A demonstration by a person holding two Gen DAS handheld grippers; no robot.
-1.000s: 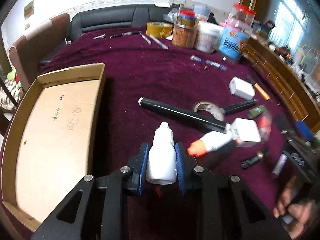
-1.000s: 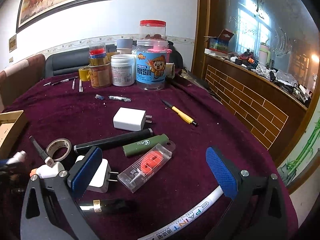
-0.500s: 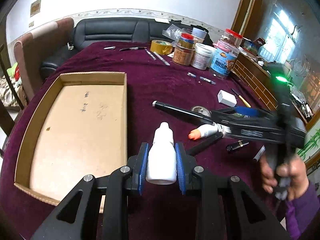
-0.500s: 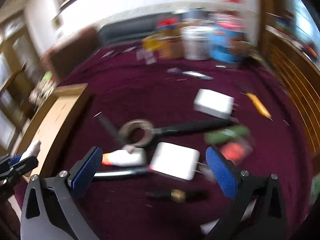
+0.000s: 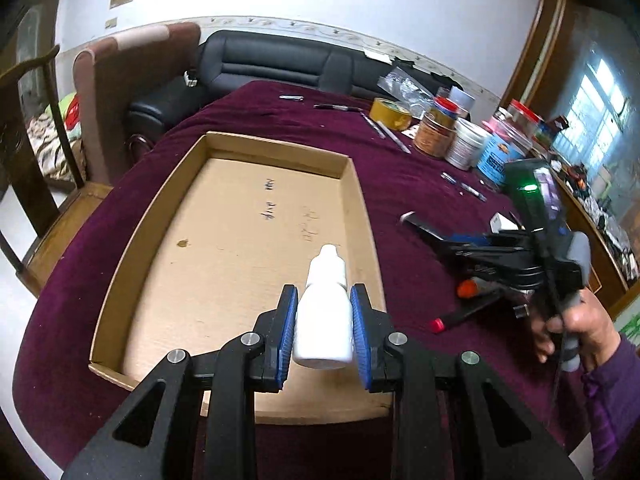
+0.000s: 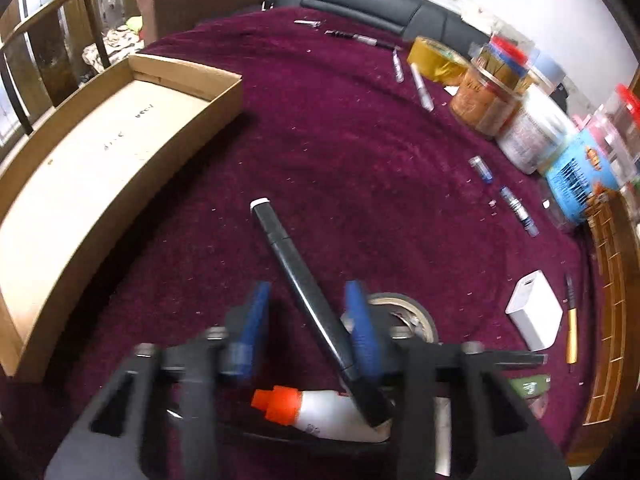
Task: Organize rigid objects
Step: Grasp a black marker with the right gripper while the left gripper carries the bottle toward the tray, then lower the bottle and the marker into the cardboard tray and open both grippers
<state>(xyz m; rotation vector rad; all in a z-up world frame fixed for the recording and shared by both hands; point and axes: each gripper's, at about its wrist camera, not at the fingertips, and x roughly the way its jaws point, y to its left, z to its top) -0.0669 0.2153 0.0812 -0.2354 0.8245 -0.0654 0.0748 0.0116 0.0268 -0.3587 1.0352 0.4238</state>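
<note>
White dropper bottle [image 5: 323, 322], one, sat clamped in the left hand-held gripper [image 5: 323, 332] above one cardboard tray [image 5: 224, 248]; the right hand-held gripper [image 6: 306, 332], tilted downward, had just been closing around one black marker [image 6: 304, 292].

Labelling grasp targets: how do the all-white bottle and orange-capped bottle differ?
Cap: white on the all-white bottle, orange on the orange-capped bottle.
Hold: all-white bottle clamped in the left gripper over the cardboard tray; orange-capped bottle lies on the tablecloth, black marker across it.
Both bodies white.

Black leather sofa [image 5: 280, 64] behind the table, brown armchair [image 5: 132, 76], wooden chair [image 5: 36, 128], window [image 5: 596, 120]
</note>
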